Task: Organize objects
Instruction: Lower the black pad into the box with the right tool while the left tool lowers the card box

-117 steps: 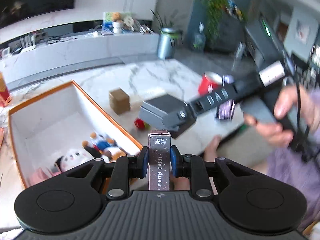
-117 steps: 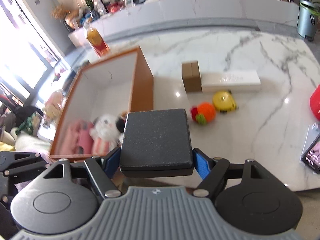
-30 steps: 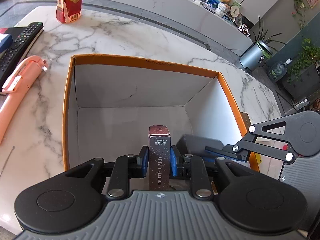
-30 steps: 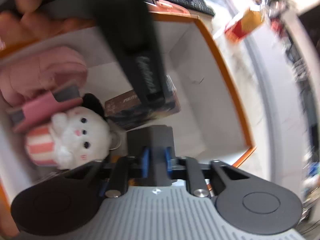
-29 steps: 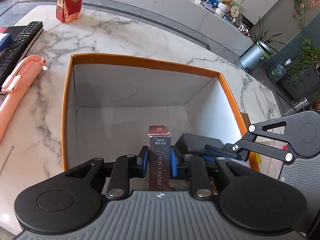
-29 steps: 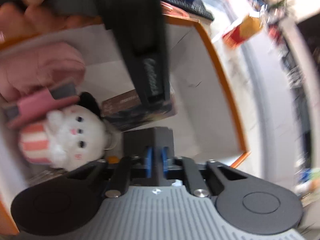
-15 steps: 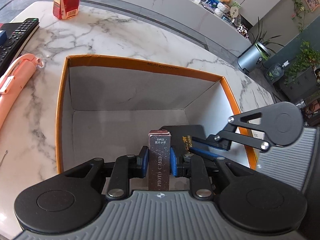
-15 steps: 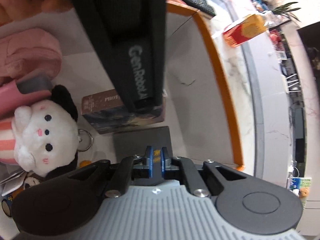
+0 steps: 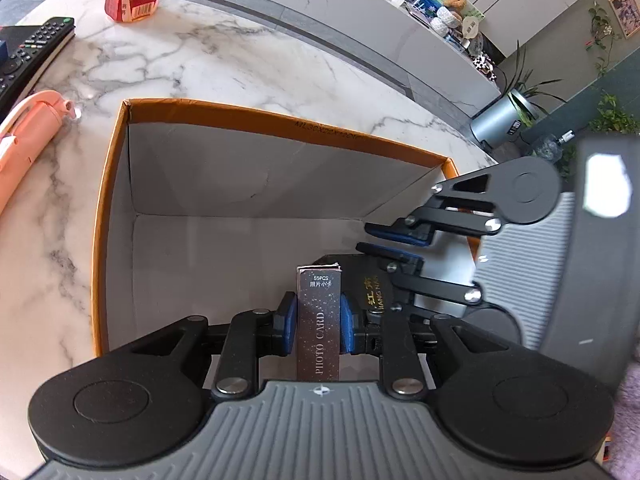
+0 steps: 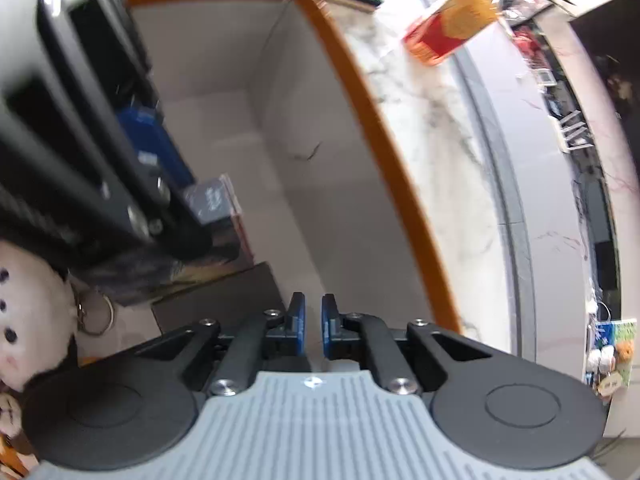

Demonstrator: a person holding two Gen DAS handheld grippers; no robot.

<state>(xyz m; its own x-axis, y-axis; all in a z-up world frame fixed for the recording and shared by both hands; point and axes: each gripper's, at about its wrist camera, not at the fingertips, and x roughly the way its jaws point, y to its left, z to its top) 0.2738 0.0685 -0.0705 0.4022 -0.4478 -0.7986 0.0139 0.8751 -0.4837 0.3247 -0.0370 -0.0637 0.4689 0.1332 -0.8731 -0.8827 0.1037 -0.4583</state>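
Right gripper (image 10: pixel 311 326) slid off the flat dark-grey box (image 10: pixel 224 300), jaws nearly shut, empty; left gripper (image 9: pixel 318 316) grips the slim dark "PHOTO CARD 55PCS" carton (image 9: pixel 319 320) over the orange-rimmed cardboard box (image 9: pixel 280 120).

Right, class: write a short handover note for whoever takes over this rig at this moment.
Left tongs: shut on the slim dark photo-card box, held over the orange-rimmed cardboard box.
Right tongs: shut, empty, over the same box.
Done: flat black case and white plush toy lie inside.
Left to do: set the photo-card box in.

Bright daylight, fisheye-bent edges; right wrist view blurred at left.
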